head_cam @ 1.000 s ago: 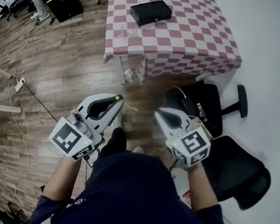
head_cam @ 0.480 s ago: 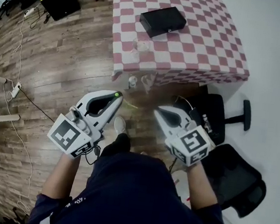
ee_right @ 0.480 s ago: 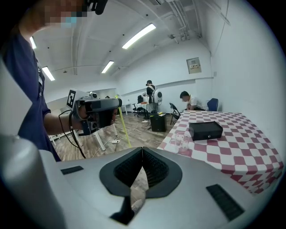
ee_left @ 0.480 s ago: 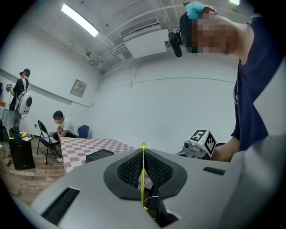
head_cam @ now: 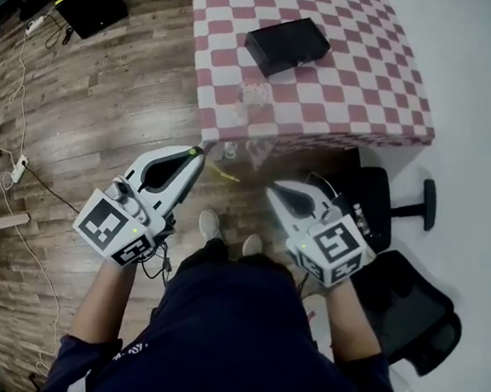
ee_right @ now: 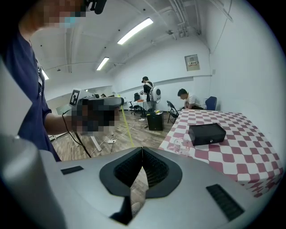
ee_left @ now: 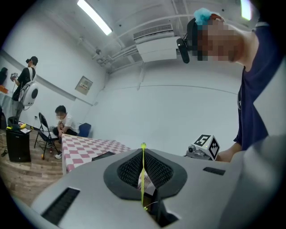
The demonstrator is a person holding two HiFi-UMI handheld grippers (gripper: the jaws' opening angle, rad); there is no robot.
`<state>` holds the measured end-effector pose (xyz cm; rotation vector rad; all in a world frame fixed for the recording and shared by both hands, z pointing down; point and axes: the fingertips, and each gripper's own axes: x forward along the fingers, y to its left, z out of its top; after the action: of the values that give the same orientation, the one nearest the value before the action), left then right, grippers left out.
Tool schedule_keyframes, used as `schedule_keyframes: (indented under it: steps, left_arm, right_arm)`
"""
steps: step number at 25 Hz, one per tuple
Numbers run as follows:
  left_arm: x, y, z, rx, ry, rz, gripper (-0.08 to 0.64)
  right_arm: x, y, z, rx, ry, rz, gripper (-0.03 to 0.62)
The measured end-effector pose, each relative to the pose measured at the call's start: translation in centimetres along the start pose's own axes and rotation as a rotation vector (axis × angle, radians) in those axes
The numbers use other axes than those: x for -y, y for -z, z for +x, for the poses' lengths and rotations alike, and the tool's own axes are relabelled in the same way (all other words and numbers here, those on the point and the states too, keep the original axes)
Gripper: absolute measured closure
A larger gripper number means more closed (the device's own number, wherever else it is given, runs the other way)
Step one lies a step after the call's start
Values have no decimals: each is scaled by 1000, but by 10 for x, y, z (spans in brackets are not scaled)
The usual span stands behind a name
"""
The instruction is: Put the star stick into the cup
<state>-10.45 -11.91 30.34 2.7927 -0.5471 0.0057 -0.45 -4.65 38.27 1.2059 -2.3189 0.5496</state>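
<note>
The left claw [head_cam: 193, 153] is clamped on the star stick [ee_left: 143, 176]. In the left gripper view the thin yellow-green rod runs straight along the seam between the two pads, and one end shows just past the claw's tip. From the head view a free length of the stick pokes out of that tip, slanting right and slightly back towards the person, over the wooden floor [head_cam: 88, 100]. I cannot make out the star itself in any view.

Ahead of the left claw, and a little to its right, stands the table [head_cam: 365, 90] with its red-and-white checked cloth. The clear cup [head_cam: 256, 93] sits upright on it, close to the near edge. A black box [head_cam: 286, 45] lies further in, behind the cup. Claw and cup are well apart, and the stick is nowhere near the rim.

The right claw [head_cam: 273, 190] is closed with nothing between its pads. It hangs level with the left one and just to the right of the stick's free end, without touching it.

The move ahead turns on that forward gap. By my reading, the left hand must carry the stick forward over the table edge. It must then swing the stick's long axis towards upright, so that one end drops through the cup's mouth. Both claws look about equally far from the cup, but only the left has the stick.
</note>
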Motion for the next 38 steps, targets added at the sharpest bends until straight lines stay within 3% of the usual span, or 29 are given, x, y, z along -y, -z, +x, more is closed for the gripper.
schedule_keyframes:
  steps: [11, 24, 30, 38]
  left_arm:
    - [-32, -29, 43, 14, -21, 109, 525]
    - [-71, -39, 144, -29, -84, 192, 525]
    - [-99, -26, 179, -49, -114, 174, 525]
    - [-124, 19, 206, -105, -148, 184, 525]
  right_arm:
    - [41, -21, 28, 30, -49, 11, 577]
    - [141, -27, 35, 37, -84, 50, 577]
    - [172, -17, 41, 7, -97, 74, 577]
    - [193, 9, 47, -48, -101, 109, 577]
